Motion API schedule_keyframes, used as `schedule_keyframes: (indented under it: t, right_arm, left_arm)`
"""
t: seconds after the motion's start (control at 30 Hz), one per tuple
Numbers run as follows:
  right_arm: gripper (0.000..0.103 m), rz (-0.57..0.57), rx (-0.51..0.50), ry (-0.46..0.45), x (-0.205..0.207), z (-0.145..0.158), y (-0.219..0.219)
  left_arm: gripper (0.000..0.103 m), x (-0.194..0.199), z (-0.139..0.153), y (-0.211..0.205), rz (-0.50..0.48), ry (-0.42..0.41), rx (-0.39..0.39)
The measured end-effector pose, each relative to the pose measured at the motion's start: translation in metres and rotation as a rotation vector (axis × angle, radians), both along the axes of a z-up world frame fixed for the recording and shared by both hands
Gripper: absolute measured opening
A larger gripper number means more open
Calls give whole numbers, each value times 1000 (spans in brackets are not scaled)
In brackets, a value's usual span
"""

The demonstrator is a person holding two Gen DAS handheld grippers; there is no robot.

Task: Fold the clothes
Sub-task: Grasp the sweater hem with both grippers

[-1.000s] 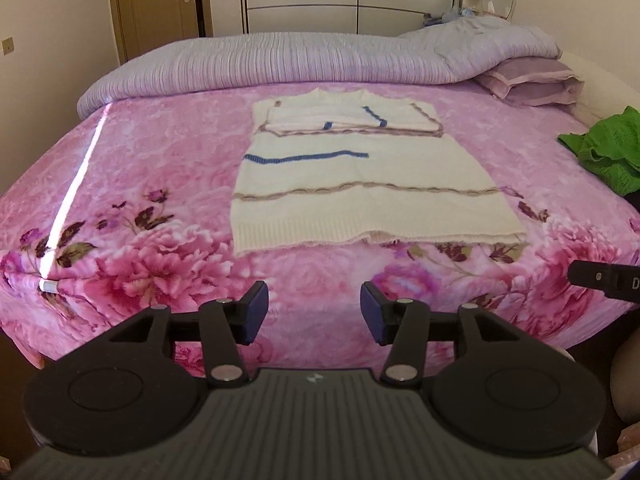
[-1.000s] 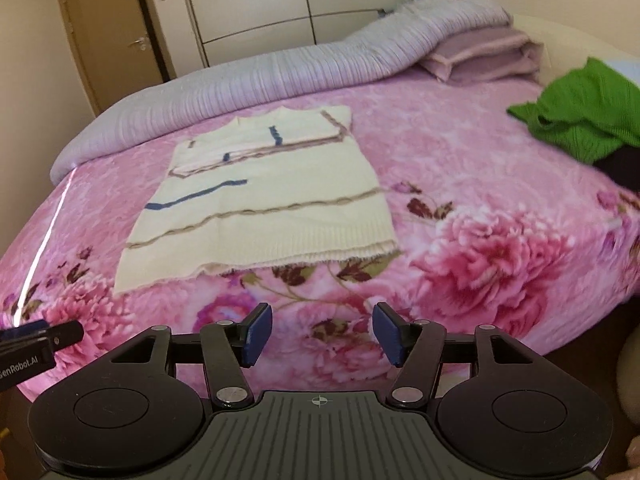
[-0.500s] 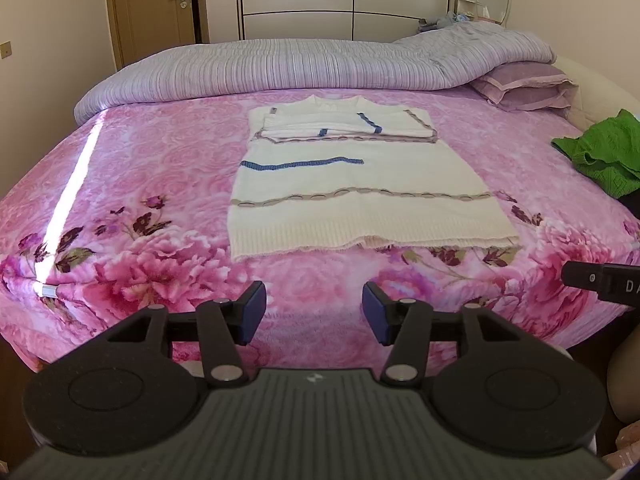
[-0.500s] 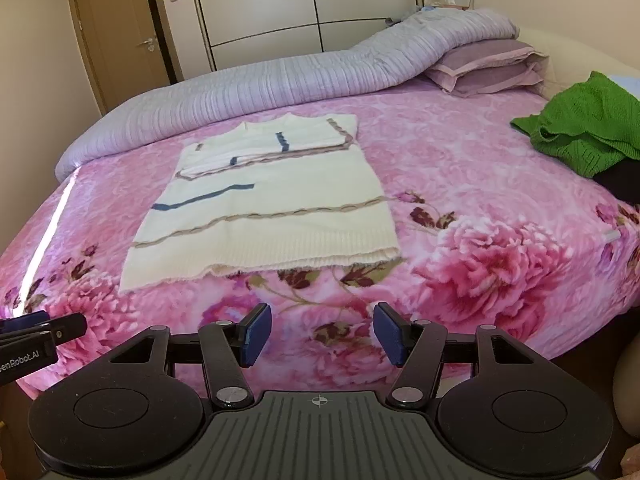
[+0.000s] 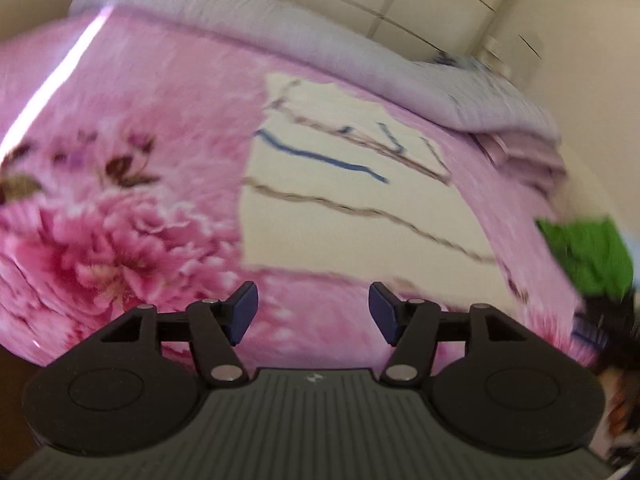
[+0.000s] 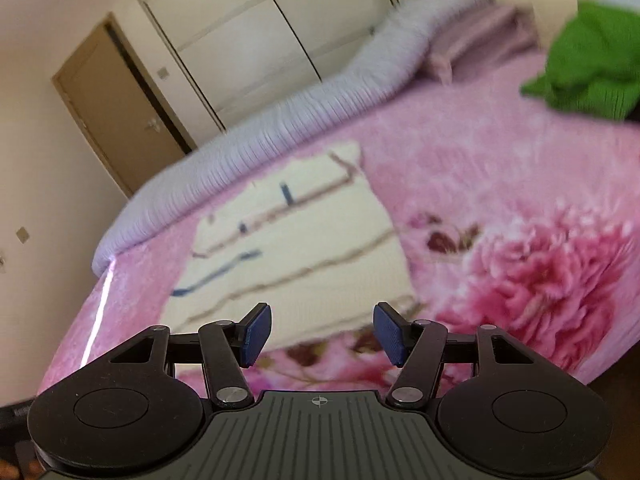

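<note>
A cream knit sweater (image 5: 340, 200) with blue and brown stripes lies flat on the pink floral bedspread (image 5: 120, 220), its top part folded down. In the left wrist view its hem sits just beyond my left gripper (image 5: 314, 312), whose jaws are opening with nothing between them. In the right wrist view the sweater (image 6: 296, 264) shows its lower right corner just beyond my right gripper (image 6: 322, 334), which stands open and empty. Both views are tilted and blurred.
A green garment (image 6: 588, 60) lies on the bed to the right, also in the left wrist view as the green garment (image 5: 588, 256). A lilac duvet (image 6: 280, 120) and pillows (image 6: 480, 48) line the bed's far side. A wardrobe (image 6: 260, 32) and door (image 6: 116, 100) stand behind.
Both grippers have moved in toward the sweater's hem and lower, and each has rolled so its view tilts. The left jaws stand wider than before. The sweater has not moved.
</note>
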State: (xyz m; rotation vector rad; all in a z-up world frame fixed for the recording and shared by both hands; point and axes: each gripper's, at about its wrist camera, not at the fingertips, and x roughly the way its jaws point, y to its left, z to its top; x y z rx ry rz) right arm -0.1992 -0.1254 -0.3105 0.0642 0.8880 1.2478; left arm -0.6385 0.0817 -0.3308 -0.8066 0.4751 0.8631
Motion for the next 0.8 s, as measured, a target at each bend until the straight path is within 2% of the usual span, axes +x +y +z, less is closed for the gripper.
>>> schedule_keyframes:
  t: [0.23, 0.4, 0.63, 0.8]
  right_arm:
    - [60, 14, -115, 142, 73, -50, 43]
    - [60, 21, -139, 335, 110, -78, 72]
    - [60, 77, -136, 405, 134, -89, 101]
    - [47, 124, -119, 445, 139, -98, 117]
  left_arm:
    - [53, -3, -50, 82, 39, -82, -146]
    - [49, 5, -70, 114, 25, -113, -199]
    - [49, 16, -84, 140, -11, -185, -254]
    - [44, 25, -94, 156, -38, -259, -303]
